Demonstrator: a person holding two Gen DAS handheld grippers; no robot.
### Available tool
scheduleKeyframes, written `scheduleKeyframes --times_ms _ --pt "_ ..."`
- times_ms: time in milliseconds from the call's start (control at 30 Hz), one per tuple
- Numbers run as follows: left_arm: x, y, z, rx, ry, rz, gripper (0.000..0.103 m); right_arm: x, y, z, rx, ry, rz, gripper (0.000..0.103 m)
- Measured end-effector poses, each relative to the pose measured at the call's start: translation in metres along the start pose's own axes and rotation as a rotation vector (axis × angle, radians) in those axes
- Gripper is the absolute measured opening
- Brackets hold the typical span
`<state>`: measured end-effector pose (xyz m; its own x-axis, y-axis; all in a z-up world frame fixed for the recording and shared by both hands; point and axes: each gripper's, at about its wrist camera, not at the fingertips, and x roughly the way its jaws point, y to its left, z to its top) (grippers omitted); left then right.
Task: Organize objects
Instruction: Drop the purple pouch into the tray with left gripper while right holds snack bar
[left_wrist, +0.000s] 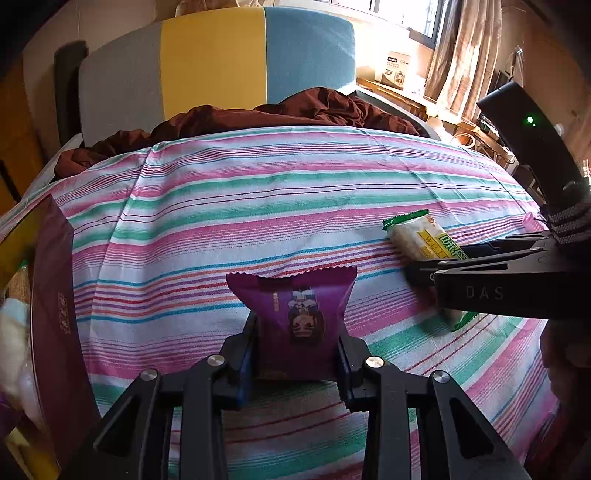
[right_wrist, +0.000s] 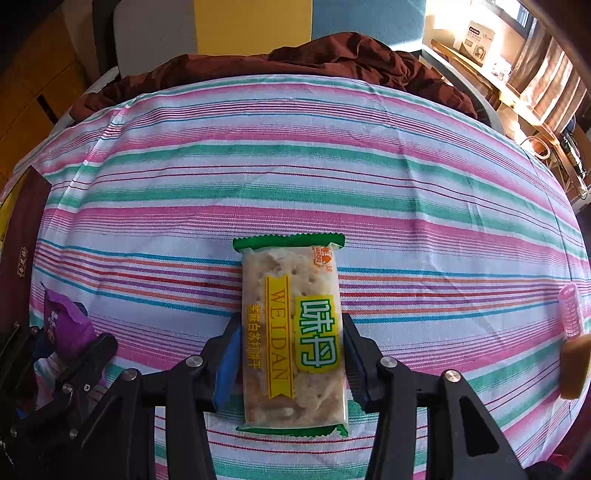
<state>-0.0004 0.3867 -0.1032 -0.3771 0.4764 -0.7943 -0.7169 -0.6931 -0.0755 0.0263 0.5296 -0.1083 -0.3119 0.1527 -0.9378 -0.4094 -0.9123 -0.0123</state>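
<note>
We see the purple snack packet (left_wrist: 295, 321) pinched between the fingers of the left tongs (left_wrist: 295, 363), its serrated top edge pointing away from us above the striped bedsheet (left_wrist: 258, 206). It is a glossy pillow pouch with a cartoon girl printed on it, seen upside down; its small gold lettering is too fine for us to read. In the right wrist view the same packet (right_wrist: 66, 325) shows at the far left, by the dark maroon box (right_wrist: 22, 258).

The cracker packet (right_wrist: 293, 332) lies flat on the sheet between the fingers of the right tongs (right_wrist: 293, 354), which sit against its long sides; we cannot tell whether they are squeezing it. Its wrapper is clear with green serrated ends, showing pale dimpled crackers. A yellow ribbon reads "WEIDAN", a yellow-green badge carries two large green Chinese characters, and a small orange logo sits at the top corner. The right tongs' body reads "DAS" (left_wrist: 484, 293) in the left wrist view.

A pink ribbed roller (right_wrist: 570, 312) lies near the sheet's right edge.
</note>
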Motion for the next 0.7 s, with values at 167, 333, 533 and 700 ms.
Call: scheduleKeyframes --times_ms 167,333,533,700 --pt "-0.012 0.000 -0.006 -0.011 0.004 0.004 0.035 -0.001 0.006 0.002 -0.013 -0.011 -0.003 0.049" --pt "-0.033 0.000 -0.006 0.001 -0.036 0.014 0.035 -0.003 0.007 0.002 -0.018 -0.019 -0.004 0.049" --pt "-0.066 0.006 -0.003 -0.002 -0.100 0.019 0.035 -0.003 0.005 0.001 -0.024 -0.026 -0.007 0.049" --pt "-0.092 0.018 0.000 -0.021 -0.147 0.030 0.035 0.003 0.001 0.005 -0.032 -0.031 -0.015 0.049"
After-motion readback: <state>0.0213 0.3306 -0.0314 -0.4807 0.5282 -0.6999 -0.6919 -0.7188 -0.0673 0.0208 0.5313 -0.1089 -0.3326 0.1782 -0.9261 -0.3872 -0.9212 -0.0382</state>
